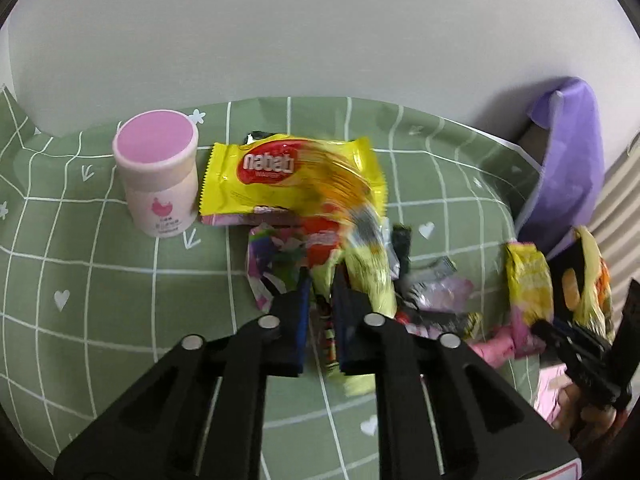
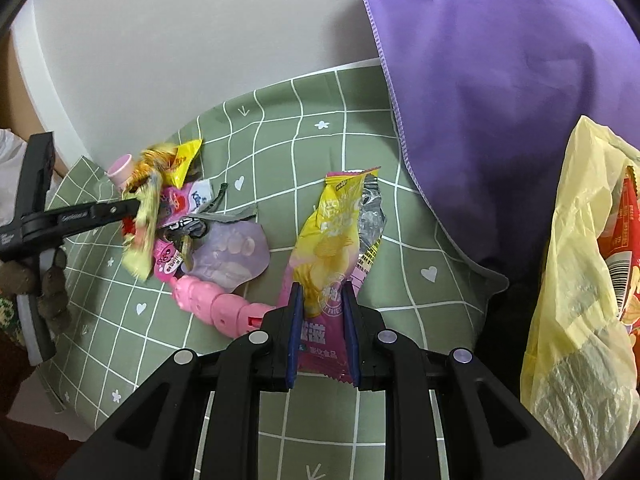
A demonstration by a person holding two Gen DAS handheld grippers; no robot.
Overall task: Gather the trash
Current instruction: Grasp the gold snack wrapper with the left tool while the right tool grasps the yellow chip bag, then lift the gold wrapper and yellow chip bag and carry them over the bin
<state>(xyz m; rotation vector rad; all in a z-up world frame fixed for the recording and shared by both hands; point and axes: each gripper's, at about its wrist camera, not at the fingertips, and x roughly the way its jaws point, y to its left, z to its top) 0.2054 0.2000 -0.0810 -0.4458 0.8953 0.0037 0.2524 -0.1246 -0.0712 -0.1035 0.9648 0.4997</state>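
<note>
Tools [image 1: 320, 276] [image 2: 322, 292] grip wrappers [image 1: 368, 272] [image 2: 324, 248] — both clamped

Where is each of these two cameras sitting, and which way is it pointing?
Left wrist: on the left gripper, looking along its fingers at a blurred yellow wrapper they pinch, the pink jar behind.
Right wrist: on the right gripper, looking at the chip bag it clamps, the purple bag beyond.
Shared: the green cloth, wrapper pile, and each other's gripper.
</note>
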